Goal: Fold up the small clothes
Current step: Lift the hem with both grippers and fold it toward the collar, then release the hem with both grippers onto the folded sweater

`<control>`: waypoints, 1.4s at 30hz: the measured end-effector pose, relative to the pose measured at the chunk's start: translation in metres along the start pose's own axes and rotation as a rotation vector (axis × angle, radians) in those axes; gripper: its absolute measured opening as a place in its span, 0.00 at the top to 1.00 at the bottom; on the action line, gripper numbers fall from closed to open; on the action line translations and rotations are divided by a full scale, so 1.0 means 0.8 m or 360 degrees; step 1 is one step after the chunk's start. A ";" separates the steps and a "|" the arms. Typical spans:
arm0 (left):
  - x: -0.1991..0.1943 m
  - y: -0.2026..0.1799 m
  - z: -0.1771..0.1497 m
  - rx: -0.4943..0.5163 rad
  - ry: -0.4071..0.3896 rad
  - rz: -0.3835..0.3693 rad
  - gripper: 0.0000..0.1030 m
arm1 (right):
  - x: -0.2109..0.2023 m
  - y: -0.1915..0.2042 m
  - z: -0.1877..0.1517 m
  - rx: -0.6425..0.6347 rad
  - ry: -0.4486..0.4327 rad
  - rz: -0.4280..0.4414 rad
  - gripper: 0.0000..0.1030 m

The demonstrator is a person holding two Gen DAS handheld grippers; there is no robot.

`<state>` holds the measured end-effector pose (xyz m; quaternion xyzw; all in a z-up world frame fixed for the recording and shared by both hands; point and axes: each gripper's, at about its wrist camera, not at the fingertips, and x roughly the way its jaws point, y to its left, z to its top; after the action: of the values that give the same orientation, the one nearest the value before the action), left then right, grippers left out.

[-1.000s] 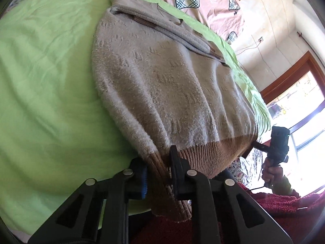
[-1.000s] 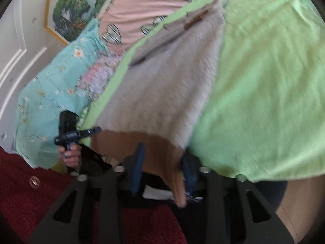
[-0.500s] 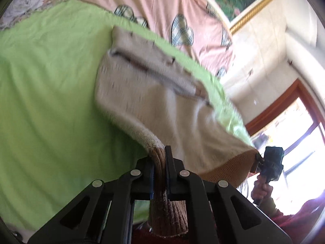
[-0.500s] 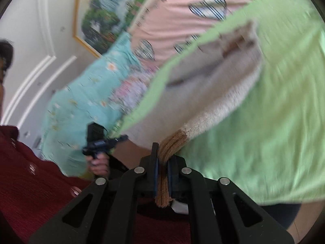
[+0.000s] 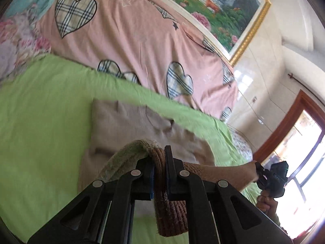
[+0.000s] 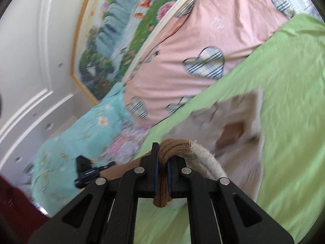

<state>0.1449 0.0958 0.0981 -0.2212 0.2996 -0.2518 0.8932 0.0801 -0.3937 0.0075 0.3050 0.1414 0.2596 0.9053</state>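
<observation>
Bedroom scene, with a bed under a lime-green sheet (image 5: pixel 40 109) taking up most of both views. On it lies the beige knitted sweater (image 5: pixel 121 122) with the brown ribbed hem (image 5: pixel 168 209); its upper part, neckline included, lies on the sheet, while the hem end is lifted off the bed and stretched between the 2 grippers.

The left gripper (image 5: pixel 159 174) has its jaws pressed together, pinching 1 corner of the hem, and a strip of brown ribbing hangs down below the pinch. The right gripper (image 6: pixel 161 174) is clamped the same way on the other corner, with a brown tuft poking out underneath. From the left wrist view the right gripper shows up at the right edge, held by the person's hand (image 5: pixel 266 202), with the hem pulled taut across to it. From the right wrist view the left gripper sits low on the left, hem running to it too.

Past the sweater there's a pink quilt with plaid hearts (image 5: pixel 126 34) bunched at the head of the bed, and a turquoise floral blanket (image 6: pixel 81 138) beside it. On the wall hangs a gold-framed landscape painting (image 5: pixel 223 4). A wood-framed window (image 5: pixel 300 142) glows off to the right. Both views are a bit blurry.
</observation>
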 end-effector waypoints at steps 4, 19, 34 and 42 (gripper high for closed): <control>0.072 0.009 0.057 -0.0002 0.0016 0.0086 0.94 | 0.052 -0.029 0.050 -0.0006 -0.0010 -0.0146 0.93; 0.293 0.123 0.075 -0.0107 0.0317 0.0365 0.94 | 0.219 -0.173 0.088 0.0077 0.0352 -0.0686 0.93; 0.210 0.046 -0.004 0.0108 0.0436 0.0101 0.81 | 0.166 -0.113 0.069 0.0072 0.0250 -0.0518 0.70; 0.301 0.002 -0.028 0.0364 0.0712 0.0205 0.81 | 0.299 -0.040 -0.030 -0.0437 0.1036 -0.0407 0.70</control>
<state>0.2983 -0.0488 -0.0211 -0.0378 0.4729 -0.2693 0.8381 0.2797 -0.2706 -0.0542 0.0622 0.4226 0.2445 0.8705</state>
